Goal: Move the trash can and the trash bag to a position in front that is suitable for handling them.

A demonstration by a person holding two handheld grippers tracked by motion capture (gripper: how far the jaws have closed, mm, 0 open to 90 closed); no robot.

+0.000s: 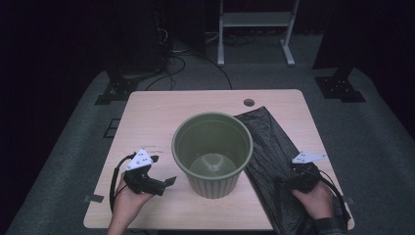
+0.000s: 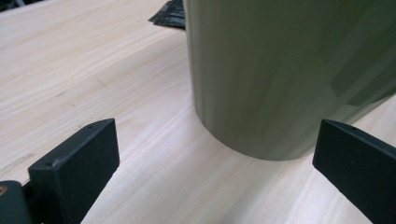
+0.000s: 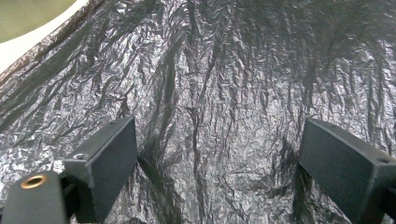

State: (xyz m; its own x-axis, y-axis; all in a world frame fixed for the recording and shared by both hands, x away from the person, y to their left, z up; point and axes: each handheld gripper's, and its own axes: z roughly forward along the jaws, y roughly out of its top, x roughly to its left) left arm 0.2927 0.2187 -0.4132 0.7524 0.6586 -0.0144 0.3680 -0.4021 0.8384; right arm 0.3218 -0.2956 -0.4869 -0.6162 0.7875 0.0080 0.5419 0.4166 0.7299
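Both grippers (image 1: 166, 182) (image 1: 284, 182) gape wide and hold nothing; the bag (image 3: 224, 84) looks thin, limp and slippery, best pinched at a wrinkle.

The left gripper (image 1: 164, 171) is matte black, topped by a pale grey three-cornered plate with small dark dots, and a black cable loops from its rear. The right gripper (image 1: 286, 180) is built alike, with the same plate and trailing cable. Its jaws are blocky black slabs, and a brass-coloured threaded insert sits in the body. A dark ribbed cuff covers the right wrist.
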